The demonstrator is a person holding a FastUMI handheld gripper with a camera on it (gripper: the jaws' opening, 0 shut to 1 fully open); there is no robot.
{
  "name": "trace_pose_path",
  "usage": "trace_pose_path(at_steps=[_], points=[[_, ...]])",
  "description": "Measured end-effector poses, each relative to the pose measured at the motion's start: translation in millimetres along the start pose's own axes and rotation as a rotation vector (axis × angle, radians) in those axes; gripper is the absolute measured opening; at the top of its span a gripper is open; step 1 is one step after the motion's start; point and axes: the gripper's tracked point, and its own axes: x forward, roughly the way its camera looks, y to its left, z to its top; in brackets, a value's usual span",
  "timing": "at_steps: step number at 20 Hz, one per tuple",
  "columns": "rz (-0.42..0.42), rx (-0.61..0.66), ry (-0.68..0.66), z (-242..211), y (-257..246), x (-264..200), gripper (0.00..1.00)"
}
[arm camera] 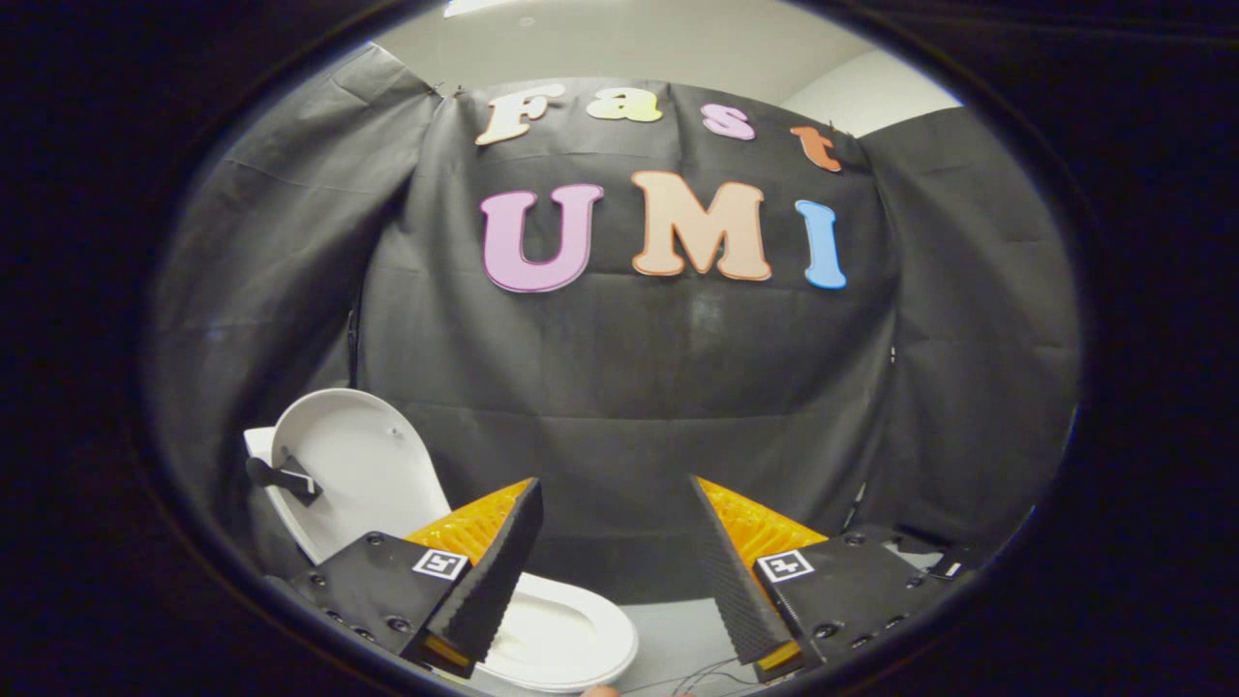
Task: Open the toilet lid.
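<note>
The lid (358,465) is seen raised at ten o'clock of the gripper (615,503) (jaws wide, nothing held). If bumped, it could be knocked shut over the seat (561,634).

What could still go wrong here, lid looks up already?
1. The toilet lid stands raised, leaning back toward the booth wall; if it isn't past its balance point it could drop back onto the seat.
2. The tool is open, holding nothing, with its left finger overlapping the seat in view; a careless pull-away might clip the seat or lid.
3. A black tab sticks out from the lid and could snag.
</note>
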Motion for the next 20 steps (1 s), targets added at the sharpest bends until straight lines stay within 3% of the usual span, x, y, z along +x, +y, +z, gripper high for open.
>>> trace_pose_path(at_steps=[4,11,20], points=[[-0.011,0.017,0.069,-36.2,-24.8,-24.2,0.93],[-0.009,0.029,0.148,-80.6,-64.8,-45.3,0.83],[0.071,-0.015,0.179,-113.4,-95.5,-79.3,0.84]])
